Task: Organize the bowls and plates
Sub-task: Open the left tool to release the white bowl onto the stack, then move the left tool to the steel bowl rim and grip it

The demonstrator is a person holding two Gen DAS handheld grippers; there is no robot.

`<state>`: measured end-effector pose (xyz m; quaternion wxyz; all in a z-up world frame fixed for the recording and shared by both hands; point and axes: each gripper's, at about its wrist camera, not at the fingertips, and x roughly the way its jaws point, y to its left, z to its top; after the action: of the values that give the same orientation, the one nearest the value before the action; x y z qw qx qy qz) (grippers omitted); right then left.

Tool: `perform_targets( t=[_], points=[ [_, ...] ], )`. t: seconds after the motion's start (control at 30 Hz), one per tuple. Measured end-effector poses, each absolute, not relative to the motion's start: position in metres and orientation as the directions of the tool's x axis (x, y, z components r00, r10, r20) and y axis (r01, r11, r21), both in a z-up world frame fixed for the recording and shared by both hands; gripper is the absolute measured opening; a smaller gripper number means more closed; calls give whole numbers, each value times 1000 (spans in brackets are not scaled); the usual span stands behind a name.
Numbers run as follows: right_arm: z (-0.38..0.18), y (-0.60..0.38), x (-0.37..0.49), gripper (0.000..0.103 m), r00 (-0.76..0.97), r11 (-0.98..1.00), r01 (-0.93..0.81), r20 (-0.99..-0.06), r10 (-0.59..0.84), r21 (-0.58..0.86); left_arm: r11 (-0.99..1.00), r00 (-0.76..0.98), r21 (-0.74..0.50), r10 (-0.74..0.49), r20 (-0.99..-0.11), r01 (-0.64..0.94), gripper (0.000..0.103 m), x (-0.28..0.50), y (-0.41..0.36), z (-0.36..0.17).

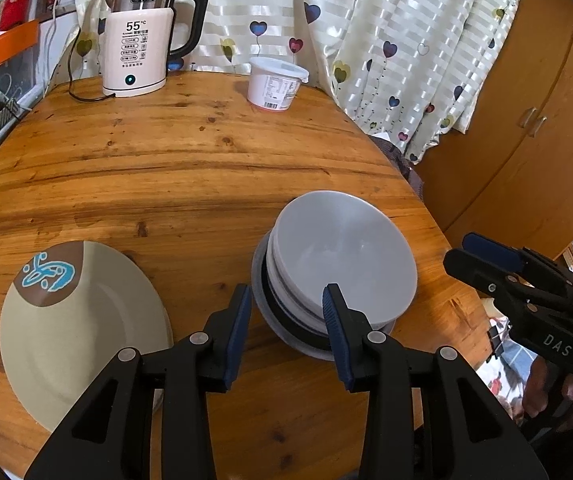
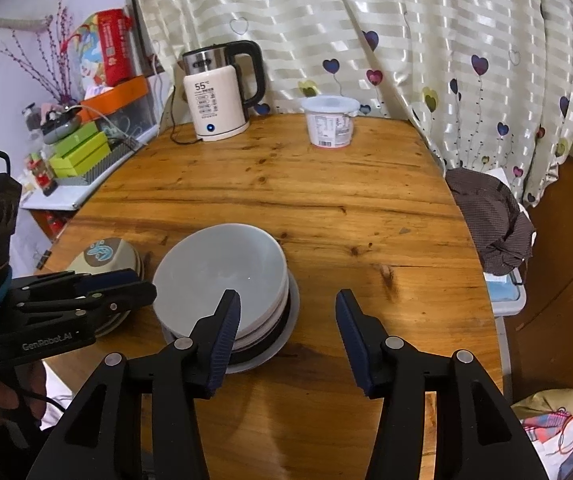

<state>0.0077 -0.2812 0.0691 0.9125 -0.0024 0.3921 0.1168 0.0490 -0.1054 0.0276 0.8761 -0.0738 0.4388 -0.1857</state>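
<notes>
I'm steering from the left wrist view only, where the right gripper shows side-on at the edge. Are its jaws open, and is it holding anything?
Observer: The right gripper is open and empty, over the round wooden table, just right of the stack of grey and white bowls.
Operator: Does the beige plate with the blue motif lie alone?
Observer: No. The beige plate tops other plates; their rims show beneath it.
</notes>
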Motion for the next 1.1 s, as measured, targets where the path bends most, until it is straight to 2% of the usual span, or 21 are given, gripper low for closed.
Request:
perform_targets(
  t=[0.43,0.8,1.1],
  points=[
    [73,-277,-4,49,672,965,-248,-702,236,88,939,575,-227,-338,-745,258,39,32,-105,29],
    [70,-279,-14,51,672,936,-326,-664,328,132,961,612,-145,-264,-746,237,39,18,-108,33],
    [64,-283,-14,54,645,931,-322,-680,349,172,974,645,-91,-208,-736,210,39,11,-104,35]
  ],
)
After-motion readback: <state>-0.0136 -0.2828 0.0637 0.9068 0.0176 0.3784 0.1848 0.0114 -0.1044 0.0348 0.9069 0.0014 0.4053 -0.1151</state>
